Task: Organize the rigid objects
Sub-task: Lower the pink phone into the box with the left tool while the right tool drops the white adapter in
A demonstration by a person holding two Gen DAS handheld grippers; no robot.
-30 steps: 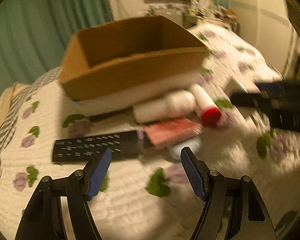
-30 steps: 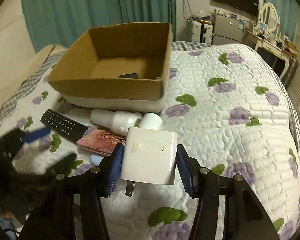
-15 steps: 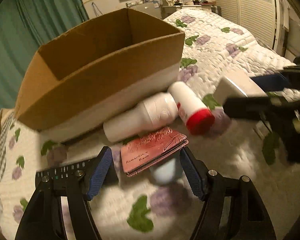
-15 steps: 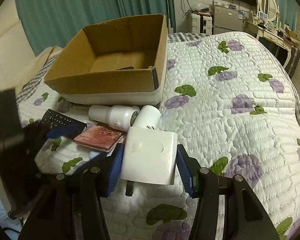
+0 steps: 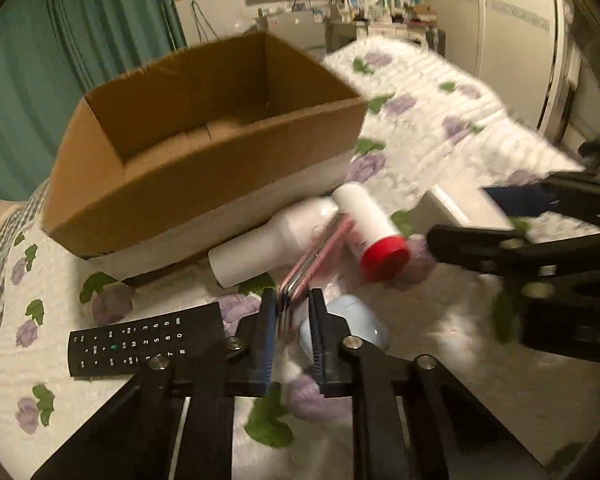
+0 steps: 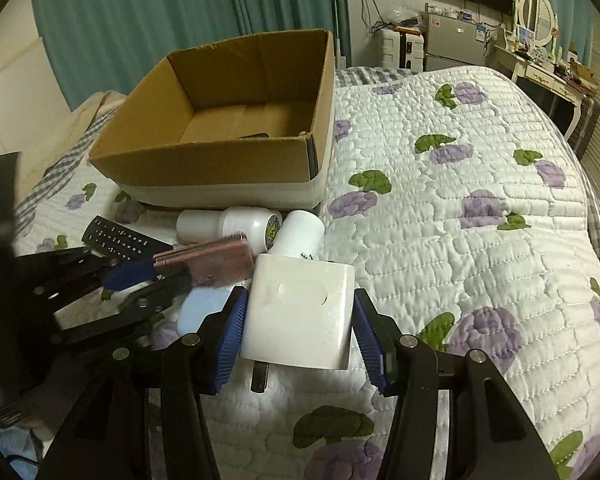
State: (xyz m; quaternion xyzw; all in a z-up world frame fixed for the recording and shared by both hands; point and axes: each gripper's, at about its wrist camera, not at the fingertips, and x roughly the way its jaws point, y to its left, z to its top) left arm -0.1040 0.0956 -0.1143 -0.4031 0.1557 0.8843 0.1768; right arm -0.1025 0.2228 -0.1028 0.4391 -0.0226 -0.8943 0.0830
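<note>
My left gripper (image 5: 294, 312) is shut on a flat pink case (image 5: 318, 254), lifted on edge above the quilt; it also shows in the right wrist view (image 6: 216, 262). My right gripper (image 6: 298, 320) is shut on a white plug adapter (image 6: 300, 316), held just above the bed. An open cardboard box (image 6: 220, 160) stands behind, with one dark item inside. In front of it lie a white bottle (image 5: 268, 240), a red-capped white bottle (image 5: 370, 228), a black remote (image 5: 140, 340) and a pale blue object (image 5: 352, 324).
Everything lies on a floral quilted bed (image 6: 460, 220). Teal curtains (image 6: 180, 20) hang behind the box. A dresser with a mirror (image 6: 536, 40) and a wall television stand at the far right. The right gripper (image 5: 540, 240) sits close to the right of the bottles.
My left gripper has closed on the pink case and tipped it up off the quilt. My right gripper still holds the white adapter in about the same place.
</note>
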